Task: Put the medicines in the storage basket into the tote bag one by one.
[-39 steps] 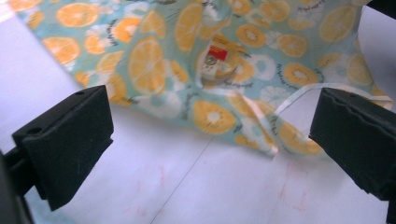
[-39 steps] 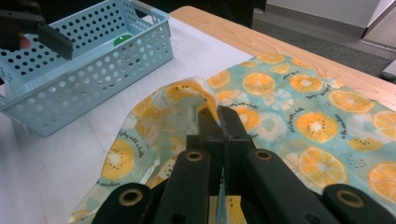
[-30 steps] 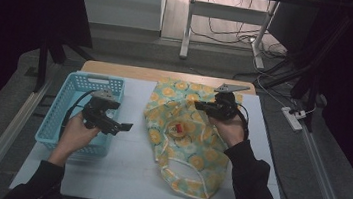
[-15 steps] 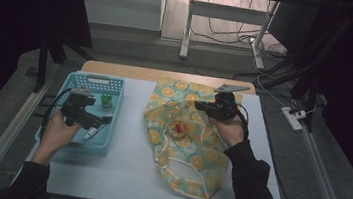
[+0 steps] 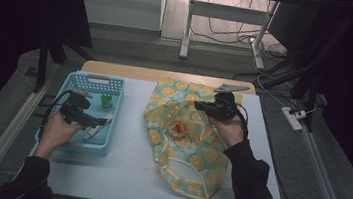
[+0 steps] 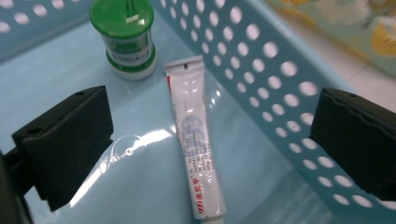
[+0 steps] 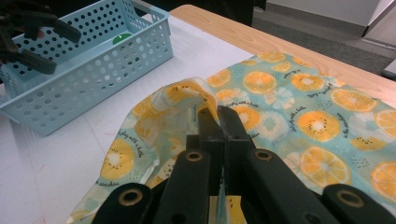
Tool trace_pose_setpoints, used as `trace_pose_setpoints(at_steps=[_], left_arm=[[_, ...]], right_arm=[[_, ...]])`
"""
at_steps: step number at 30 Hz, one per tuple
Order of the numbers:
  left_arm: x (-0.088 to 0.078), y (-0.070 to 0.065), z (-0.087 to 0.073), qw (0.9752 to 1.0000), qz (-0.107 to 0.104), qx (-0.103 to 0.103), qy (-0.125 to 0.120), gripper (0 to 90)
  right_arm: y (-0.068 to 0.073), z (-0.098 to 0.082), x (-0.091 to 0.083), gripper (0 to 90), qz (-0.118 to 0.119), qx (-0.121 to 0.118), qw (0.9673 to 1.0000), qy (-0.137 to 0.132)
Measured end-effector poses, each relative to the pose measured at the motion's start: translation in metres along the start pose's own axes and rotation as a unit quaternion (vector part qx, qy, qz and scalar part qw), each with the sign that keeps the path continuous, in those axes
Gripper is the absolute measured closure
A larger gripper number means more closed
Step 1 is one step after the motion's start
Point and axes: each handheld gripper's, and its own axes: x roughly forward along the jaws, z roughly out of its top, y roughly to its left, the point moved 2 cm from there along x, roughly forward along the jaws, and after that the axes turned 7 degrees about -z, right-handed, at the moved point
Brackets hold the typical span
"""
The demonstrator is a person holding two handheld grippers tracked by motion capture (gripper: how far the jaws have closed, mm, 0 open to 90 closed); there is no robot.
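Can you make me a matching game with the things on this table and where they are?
Things:
1. white tube
2. green-capped bottle
3. orange-print bag
4. left tongs

Places or states:
A. pinched by the shut right tongs
B. open, over the basket
C. lying flat on the basket floor
D. standing upright at the basket's far end

Pairs: 1-C, 2-D, 3-A, 4-B
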Motion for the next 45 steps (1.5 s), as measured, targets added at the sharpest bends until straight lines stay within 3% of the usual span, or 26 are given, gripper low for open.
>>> trace_pose_setpoints(at_steps=[8, 13, 17, 21, 25, 29, 34, 40, 45], left_arm=[[0.02, 0.007, 0.004, 0.9977, 0.013, -0.007, 0.066, 0.0], [0.033, 0.01, 0.004, 0.9929, 0.028, -0.008, 0.116, 0.0], [0.041, 0.012, 0.001, 0.9873, 0.043, -0.015, 0.152, 0.3], [0.045, 0.01, 0.0, 0.9829, 0.053, -0.006, 0.176, 6.1], [0.044, 0.009, 0.0, 0.9847, 0.031, -0.006, 0.172, 19.5], [0.041, 0.007, 0.0, 0.9863, 0.026, -0.003, 0.163, 34.1], [0.038, 0.007, 0.0, 0.987, 0.019, -0.008, 0.159, 61.7], [0.038, 0.006, 0.003, 0.9848, 0.021, -0.032, 0.169, 66.6], [0.038, 0.006, 0.003, 0.9844, 0.022, -0.032, 0.172, 68.3]], right_arm=[[0.0, 0.0, -0.002, 89.7, 0.0, 0.001, 1.0, 0.0], [0.0, 0.001, -0.002, 89.8, 0.0, 0.001, 1.0, -0.001], [-0.001, 0.0, -0.002, 89.7, 0.0, 0.002, 1.0, -0.002], [0.0, 0.0, -0.002, 89.7, 0.001, 0.001, 1.0, -0.002], [0.0, -0.001, -0.001, 89.7, 0.002, 0.001, 1.0, -0.002], [0.0, -0.001, -0.002, 89.7, 0.002, 0.002, 1.0, -0.003], [0.0, -0.001, -0.002, 89.7, 0.001, 0.001, 1.0, -0.004], [0.001, 0.0, -0.002, 89.7, 0.001, 0.0, 1.0, -0.003], [0.0, -0.001, -0.002, 89.7, 0.0, 0.001, 1.0, -0.004]])
